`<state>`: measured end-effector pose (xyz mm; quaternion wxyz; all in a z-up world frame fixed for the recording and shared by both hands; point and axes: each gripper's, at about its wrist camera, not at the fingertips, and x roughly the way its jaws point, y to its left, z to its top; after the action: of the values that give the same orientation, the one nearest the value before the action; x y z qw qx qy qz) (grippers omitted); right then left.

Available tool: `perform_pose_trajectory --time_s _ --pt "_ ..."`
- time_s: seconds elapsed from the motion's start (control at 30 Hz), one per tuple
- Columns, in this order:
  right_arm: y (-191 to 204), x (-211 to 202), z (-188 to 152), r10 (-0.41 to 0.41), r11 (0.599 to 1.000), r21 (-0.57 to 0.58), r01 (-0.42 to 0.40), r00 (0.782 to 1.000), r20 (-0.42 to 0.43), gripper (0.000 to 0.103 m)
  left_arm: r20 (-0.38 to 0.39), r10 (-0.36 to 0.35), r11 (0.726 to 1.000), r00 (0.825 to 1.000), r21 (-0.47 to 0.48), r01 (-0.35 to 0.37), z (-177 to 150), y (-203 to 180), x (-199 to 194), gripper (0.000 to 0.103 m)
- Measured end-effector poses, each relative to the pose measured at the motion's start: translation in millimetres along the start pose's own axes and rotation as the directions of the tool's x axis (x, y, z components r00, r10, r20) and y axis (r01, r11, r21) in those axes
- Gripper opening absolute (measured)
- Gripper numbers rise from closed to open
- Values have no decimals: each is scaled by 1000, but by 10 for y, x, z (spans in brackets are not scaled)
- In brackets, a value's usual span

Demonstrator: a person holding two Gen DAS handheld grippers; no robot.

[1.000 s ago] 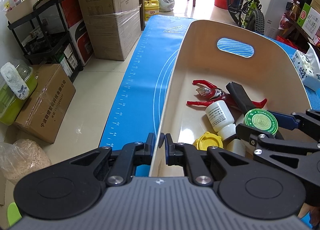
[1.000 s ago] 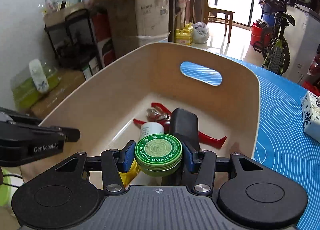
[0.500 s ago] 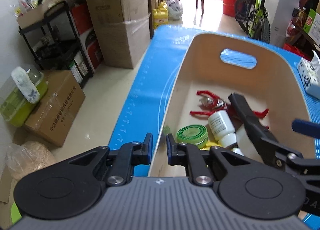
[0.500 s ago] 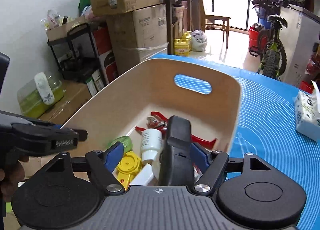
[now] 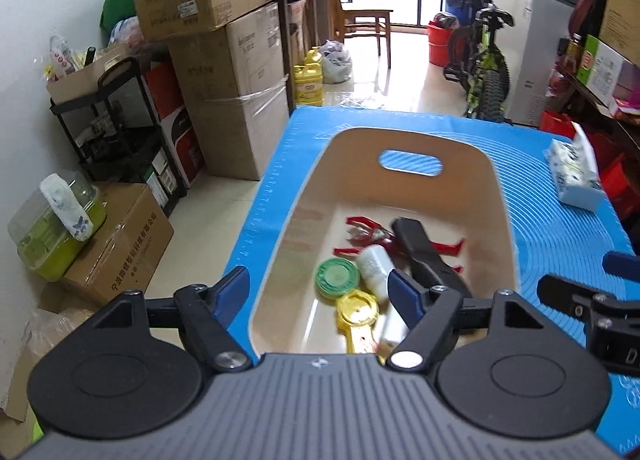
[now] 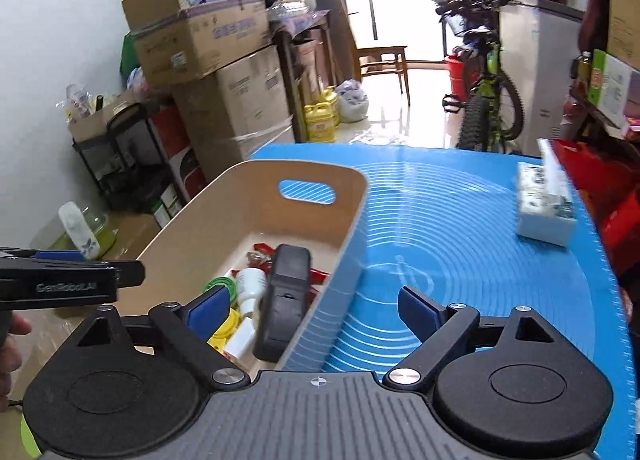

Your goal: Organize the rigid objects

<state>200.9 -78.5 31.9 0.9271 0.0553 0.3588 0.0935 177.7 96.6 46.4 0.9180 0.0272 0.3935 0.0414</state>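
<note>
A beige bin (image 5: 496,196) with a handle slot stands on the blue mat (image 6: 460,240). In it lie a green tin (image 5: 338,278), a white bottle (image 5: 374,268), a yellow lid (image 5: 357,310), a red figure (image 5: 450,248) and a black object (image 5: 420,248). My left gripper (image 5: 318,288) hangs above the bin's left wall, its jaws opening and holding nothing. My right gripper (image 6: 314,306) hangs above the bin's right wall (image 6: 352,220), also opening, with nothing held. The tin (image 6: 218,286) and black object (image 6: 286,296) also show in the right wrist view.
A white tissue pack (image 6: 544,204) lies at the mat's far right edge. Cardboard boxes (image 5: 236,72), a black shelf (image 5: 116,128) and a green container (image 5: 56,232) stand on the floor to the left. A bicycle (image 5: 486,64) and a chair stand beyond the table.
The right gripper let go of the green tin, which now lies in the bin. The left gripper opened off the bin's left wall. Both grippers rose and drew back.
</note>
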Motion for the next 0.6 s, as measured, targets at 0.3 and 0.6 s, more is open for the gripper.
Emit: perform_pose_trajectory --time_s 0.3,0.6 --pt "-198 -632 -216 -64 998 -14 64 997 49 95 46 -3 1000 999 -9 3 -168 -275 -501 76" --pt "-431 -1166 -466 -91 996 21 90 993 71 97 95 -2 1000 995 7 1 -411 -530 -907 76"
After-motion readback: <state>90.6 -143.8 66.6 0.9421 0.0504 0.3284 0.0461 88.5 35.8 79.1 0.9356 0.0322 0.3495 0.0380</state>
